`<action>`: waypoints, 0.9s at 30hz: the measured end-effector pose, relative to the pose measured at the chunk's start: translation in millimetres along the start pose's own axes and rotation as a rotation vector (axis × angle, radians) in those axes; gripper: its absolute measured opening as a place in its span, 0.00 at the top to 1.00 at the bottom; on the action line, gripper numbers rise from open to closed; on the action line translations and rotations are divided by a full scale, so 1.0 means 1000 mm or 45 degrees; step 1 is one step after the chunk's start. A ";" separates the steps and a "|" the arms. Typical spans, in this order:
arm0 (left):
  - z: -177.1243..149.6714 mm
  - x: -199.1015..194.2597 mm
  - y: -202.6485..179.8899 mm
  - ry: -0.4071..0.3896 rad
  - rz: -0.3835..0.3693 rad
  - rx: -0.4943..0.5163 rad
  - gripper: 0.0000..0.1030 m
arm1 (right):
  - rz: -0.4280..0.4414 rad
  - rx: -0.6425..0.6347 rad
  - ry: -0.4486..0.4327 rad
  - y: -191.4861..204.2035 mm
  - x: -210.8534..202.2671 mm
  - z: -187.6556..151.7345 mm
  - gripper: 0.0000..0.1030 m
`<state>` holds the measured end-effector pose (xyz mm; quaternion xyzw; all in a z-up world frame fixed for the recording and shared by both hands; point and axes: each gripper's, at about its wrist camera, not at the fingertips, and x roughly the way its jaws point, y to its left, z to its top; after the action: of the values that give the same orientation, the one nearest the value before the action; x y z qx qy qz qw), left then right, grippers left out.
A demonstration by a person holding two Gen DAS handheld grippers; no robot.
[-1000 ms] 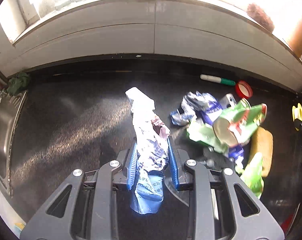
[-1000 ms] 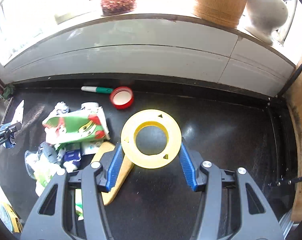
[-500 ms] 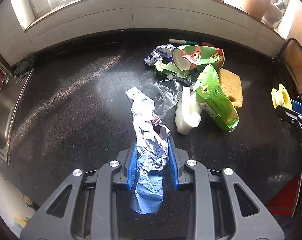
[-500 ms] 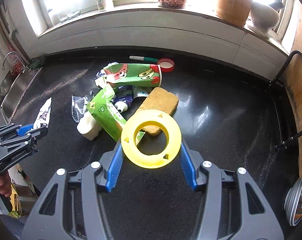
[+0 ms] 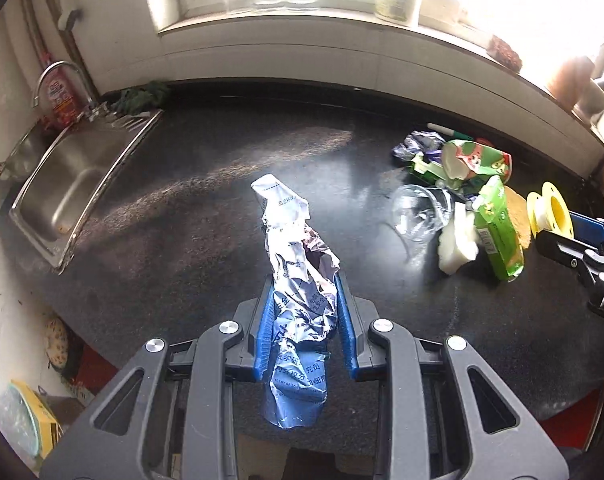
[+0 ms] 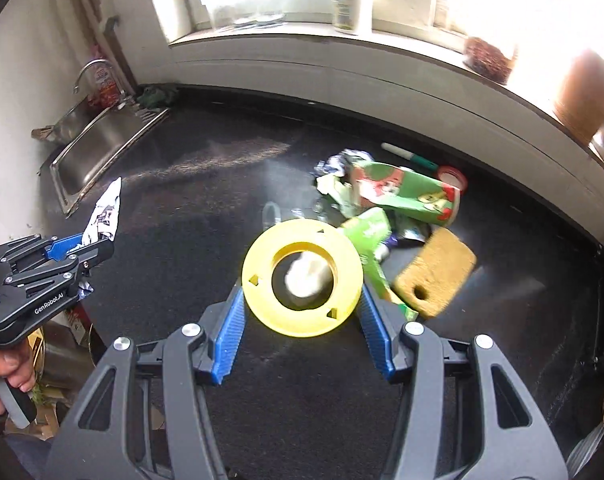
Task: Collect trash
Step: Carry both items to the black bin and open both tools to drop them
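Trash is split three ways: a crumpled wrapper point(image 5: 297, 280) pinched in the left gripper point(image 5: 304, 320), a yellow spool point(image 6: 300, 277) clamped across the right gripper point(image 6: 302, 320), the pile point(image 5: 462, 196) on the counter point(image 5: 181, 240); the spool's smooth rim could slip out.

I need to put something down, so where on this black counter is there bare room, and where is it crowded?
The broad stretch of counter between the sink and the trash pile is bare, back to the wall. The strip right of the sponge, toward the wooden board, is free too. It is crowded around the green cup, green carton and sponge.
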<state>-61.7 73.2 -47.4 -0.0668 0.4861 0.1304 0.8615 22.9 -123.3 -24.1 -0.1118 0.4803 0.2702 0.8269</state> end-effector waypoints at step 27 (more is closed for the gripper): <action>-0.320 0.079 0.335 0.187 0.230 -1.291 0.73 | 0.757 -0.995 0.556 0.505 0.198 -0.074 0.48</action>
<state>-381.9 329.6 -277.0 -0.4424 0.4248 0.4183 0.6699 -233.9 329.3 -193.7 -0.3240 0.5156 0.6218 0.4925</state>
